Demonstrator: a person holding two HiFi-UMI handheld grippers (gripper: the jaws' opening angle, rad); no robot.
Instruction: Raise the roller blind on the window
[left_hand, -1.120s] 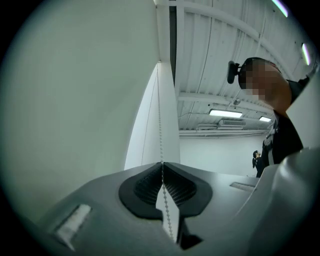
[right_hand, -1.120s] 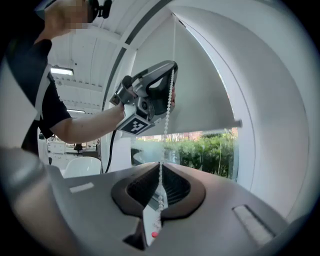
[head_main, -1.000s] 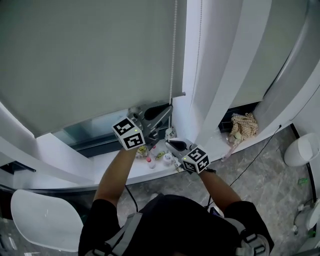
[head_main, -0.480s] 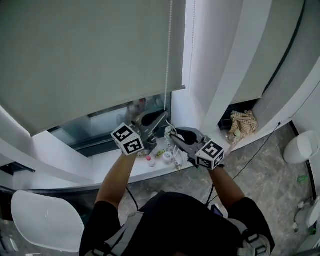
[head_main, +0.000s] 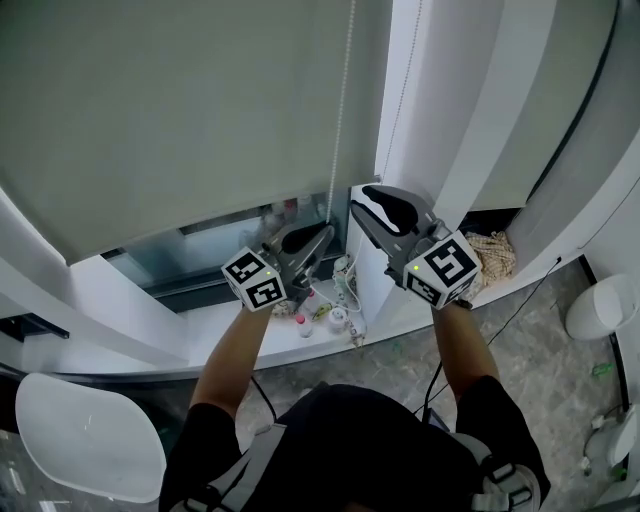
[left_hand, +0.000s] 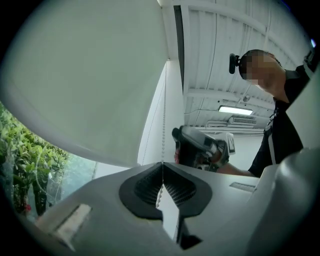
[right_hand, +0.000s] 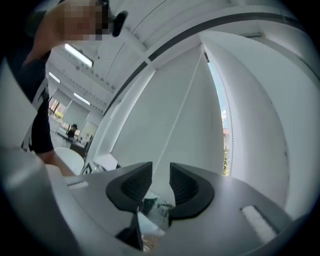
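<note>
- The person is standing at the window with a tool in each hand. The left gripper (head_main: 322, 236) (left_hand: 162, 167) is pressing its dark ribbed jaws together on the white beaded pull chain (head_main: 343, 120) (left_hand: 163, 120), which is running straight up from the pinch.
- The pale grey-green fabric roller blind (head_main: 180, 110) (left_hand: 85, 75) is hanging above and to the left of that gripper and covering most of the pane. Its bottom edge is sitting just above the jaw tips, leaving a strip of glass showing below.
- Low and to the left of the left gripper, green leafy plants (left_hand: 20, 165) are showing through that strip of glass.
- The right gripper (head_main: 368, 198) (right_hand: 161, 175) is sitting just right of the left one and a little higher, close to the white window pillar (head_main: 440, 120). Its jaws are opening and standing apart, with nothing pinched.
- A thin white second cord (head_main: 402, 90) (right_hand: 180, 117) is rising from the gap between those jaws and running up along the pillar. The pads are not pressing on it, and I cannot tell whether it is passing between them or behind them.
- Below both grippers, small bottles and oddments (head_main: 300, 322) are lying on the white window sill (head_main: 130, 310).
- A crumpled beige cloth (head_main: 490, 250) is lying on the ledge just right of the right gripper's marker cube.
</note>
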